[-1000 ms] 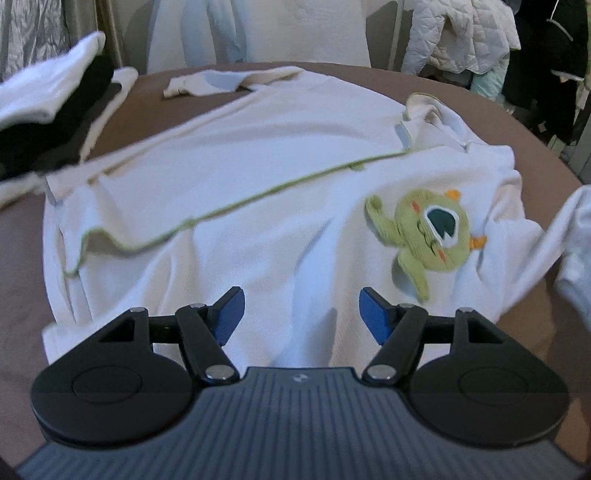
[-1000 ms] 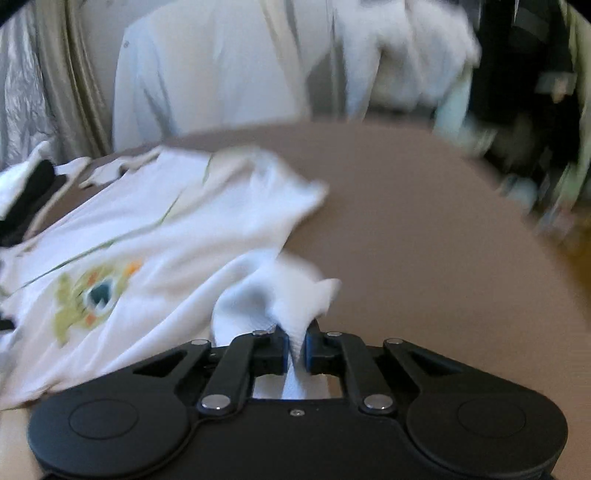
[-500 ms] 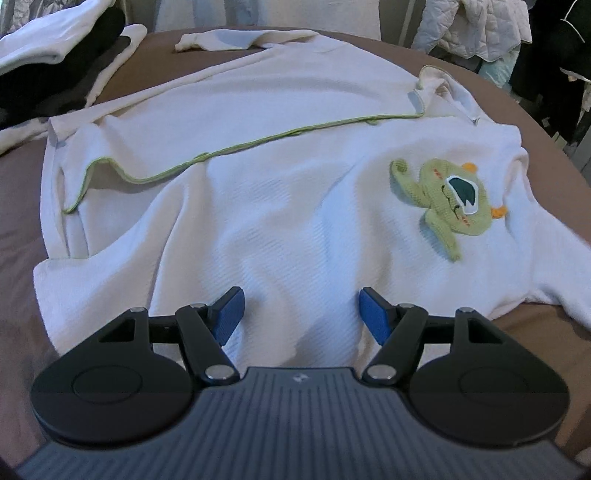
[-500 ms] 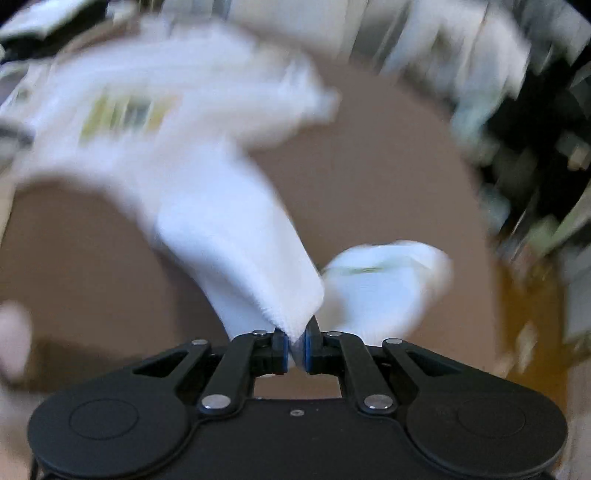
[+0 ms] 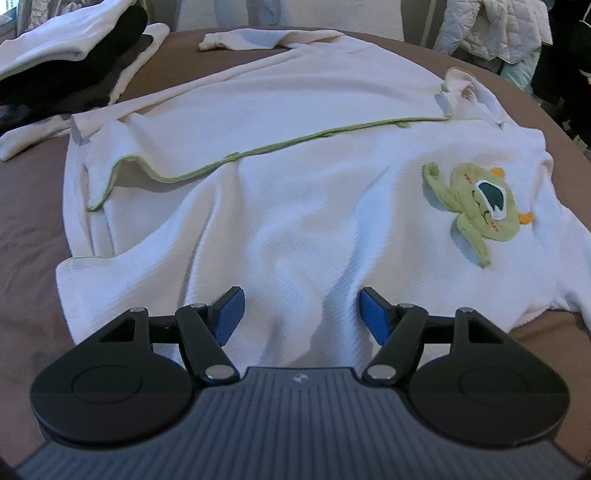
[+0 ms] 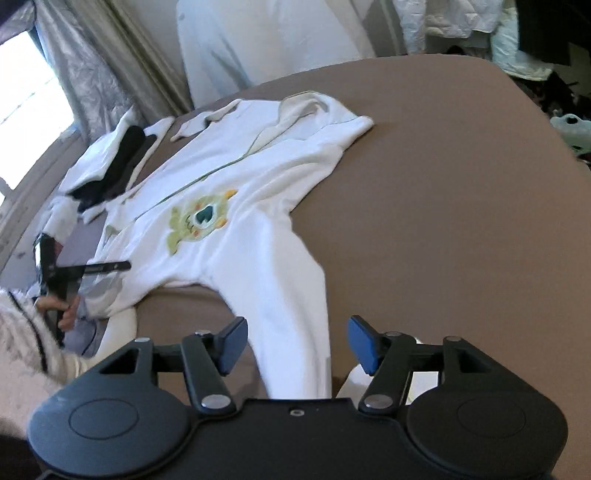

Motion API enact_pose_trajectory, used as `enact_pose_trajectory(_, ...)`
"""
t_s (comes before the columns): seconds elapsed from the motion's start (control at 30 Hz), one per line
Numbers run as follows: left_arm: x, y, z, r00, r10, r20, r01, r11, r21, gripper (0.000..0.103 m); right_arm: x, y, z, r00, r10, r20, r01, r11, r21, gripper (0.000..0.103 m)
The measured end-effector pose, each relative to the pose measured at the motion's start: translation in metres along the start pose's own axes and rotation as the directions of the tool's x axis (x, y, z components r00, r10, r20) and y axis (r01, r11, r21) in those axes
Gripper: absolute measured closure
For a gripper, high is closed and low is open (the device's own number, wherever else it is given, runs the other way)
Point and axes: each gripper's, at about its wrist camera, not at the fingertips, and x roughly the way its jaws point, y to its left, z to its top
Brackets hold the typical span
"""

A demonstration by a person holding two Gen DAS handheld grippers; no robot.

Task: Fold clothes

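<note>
A white waffle-knit garment [image 5: 295,192] with green piping and a green monster patch [image 5: 476,206] lies spread front up on the brown surface [image 6: 443,184]. My left gripper [image 5: 299,314] is open just above its near hem, nothing between the blue pads. In the right wrist view the same garment [image 6: 229,177] stretches away, and its right sleeve [image 6: 291,306] runs straight back toward me. My right gripper [image 6: 295,343] is open over the sleeve's end, the cloth lying loose between the pads. The left gripper [image 6: 92,267] appears there at the far left, held by a hand.
A stack of folded white and black clothes [image 5: 70,62] sits at the surface's far left. Hanging white garments [image 6: 273,40] and a quilted jacket [image 5: 491,29] stand behind the surface. A curtain [image 6: 96,70] and window are at the left. Bare brown surface [image 6: 461,240] extends to the right.
My right gripper pulled the sleeve outward, laid it straight on the surface and opened, letting it go. The left gripper stayed open and drew slightly closer over the hem.
</note>
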Motion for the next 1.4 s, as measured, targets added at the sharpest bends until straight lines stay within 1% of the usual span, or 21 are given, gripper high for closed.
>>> enact_pose_trajectory(0.07, -0.002, -0.003, -0.001, 1.000, -0.020, 0.013, 0.020, 1.000, 0.015, 0.035, 0.018, 0.001, -0.006, 0.999, -0.020, -0.048, 0.019, 0.999, -0.031, 0.038)
enact_pose_trajectory(0.13, -0.004, -0.005, -0.002, 0.999, -0.033, 0.027, 0.033, 0.999, 0.026, 0.035, 0.036, 0.001, -0.014, 0.985, -0.147, -0.092, 0.140, 0.987, -0.080, 0.038)
enact_pose_trajectory(0.23, -0.008, -0.007, -0.003, 0.999, -0.030, 0.045, 0.028, 0.999, 0.042, 0.035, 0.048, -0.014, -0.026, 0.928, -0.359, -0.100, 0.350, 0.932, -0.092, 0.037)
enact_pose_trajectory(0.3, -0.008, -0.005, -0.002, 0.999, -0.019, 0.051, 0.017, 0.999, 0.040, 0.035, 0.045, -0.037, -0.029, 0.916, -0.387, -0.104, 0.390, 0.921, 0.007, 0.037)
enact_pose_trajectory(0.4, -0.006, 0.001, -0.001, 0.999, -0.027, 0.043, 0.027, 1.000, 0.006, 0.035, 0.049, -0.060, -0.035, 0.940, -0.313, -0.132, 0.328, 0.939, 0.105, 0.031)
enact_pose_trajectory(0.43, -0.005, 0.002, 0.000, 0.999, -0.032, 0.040, 0.032, 0.999, -0.006, 0.035, 0.057, -0.063, -0.038, 0.942, -0.302, -0.147, 0.319, 0.942, 0.109, 0.036)
enact_pose_trajectory(0.47, -0.005, 0.004, -0.001, 0.999, -0.032, 0.037, 0.032, 0.999, -0.015, 0.035, 0.063, -0.058, -0.040, 0.940, -0.307, -0.148, 0.319, 0.945, 0.069, 0.046)
enact_pose_trajectory(0.5, -0.005, 0.005, -0.001, 0.999, -0.031, 0.035, 0.032, 0.999, -0.022, 0.035, 0.068, -0.053, -0.042, 0.939, -0.311, -0.148, 0.319, 0.947, 0.028, 0.085)
enact_pose_trajectory(0.53, -0.006, 0.007, -0.002, 0.999, -0.024, 0.033, 0.025, 0.999, -0.022, 0.035, 0.071, -0.047, -0.042, 0.937, -0.317, -0.147, 0.319, 0.948, -0.013, 0.093)
enact_pose_trajectory(0.63, -0.008, 0.013, -0.007, 1.000, -0.004, 0.029, 0.004, 1.000, -0.022, 0.035, 0.047, -0.016, -0.014, 0.927, -0.355, -0.124, 0.339, 0.932, -0.132, 0.093)
enact_pose_trajectory(0.7, -0.009, 0.018, -0.011, 1.000, 0.007, 0.023, -0.006, 1.000, -0.029, 0.035, 0.015, 0.000, 0.013, 0.900, -0.410, -0.150, 0.382, 0.906, -0.182, 0.093)
enact_pose_trajectory(0.77, -0.008, 0.024, -0.016, 1.000, 0.005, 0.011, -0.004, 0.999, -0.041, 0.035, -0.023, 0.010, 0.029, 0.831, -0.530, -0.172, 0.486, 0.840, -0.240, 0.093)
enact_pose_trajectory(0.83, -0.009, 0.025, -0.018, 1.000, 0.008, 0.004, -0.007, 0.999, -0.045, 0.035, -0.062, 0.008, 0.033, 0.770, -0.604, -0.205, 0.564, 0.795, -0.223, 0.093)
enact_pose_trajectory(0.93, -0.009, 0.021, -0.019, 1.000, 0.026, -0.010, -0.026, 0.999, -0.028, 0.035, -0.095, -0.005, 0.004, 0.732, -0.600, -0.322, 0.617, 0.785, -0.059, 0.094)
enact_pose_trajectory(1.07, -0.007, 0.020, -0.017, 0.999, 0.028, -0.024, -0.029, 0.999, -0.035, 0.034, -0.084, -0.030, -0.073, 0.748, -0.451, -0.488, 0.576, 0.805, 0.139, 0.090)
enact_pose_trajectory(1.1, -0.007, 0.021, -0.015, 0.999, 0.024, -0.026, -0.025, 0.999, -0.042, 0.034, -0.076, -0.036, -0.089, 0.750, -0.418, -0.512, 0.569, 0.803, 0.178, 0.085)
enact_pose_trajectory(1.17, -0.011, 0.025, -0.012, 1.000, 0.017, -0.025, -0.019, 0.998, -0.059, 0.034, -0.059, -0.049, -0.105, 0.753, -0.381, -0.536, 0.572, 0.782, 0.247, 0.085)
enact_pose_trajectory(1.23, -0.022, 0.031, -0.009, 1.000, 0.027, 0.002, -0.027, 0.997, -0.072, 0.034, -0.041, -0.045, -0.087, 0.754, -0.449, -0.479, 0.592, 0.780, 0.201, 0.081)
enact_pose_trajectory(1.3, -0.034, 0.037, -0.006, 0.998, 0.046, 0.035, -0.043, 0.996, -0.082, 0.034, -0.027, -0.027, -0.047, 0.768, -0.546, -0.334, 0.601, 0.795, 0.083, 0.071)
enact_pose_trajectory(1.33, -0.039, 0.041, -0.004, 0.997, 0.060, 0.039, -0.056, 0.994, -0.090, 0.034, -0.019, -0.016, -0.023, 0.790, -0.559, -0.254, 0.585, 0.810, 0.039, 0.061)
enact_pose_trajectory(1.4, -0.039, 0.054, -0.009, 0.996, 0.086, 0.014, -0.083, 0.988, -0.129, 0.034, 0.001, 0.005, 0.020, 0.848, -0.518, -0.113, 0.521, 0.853, 0.001, 0.051)
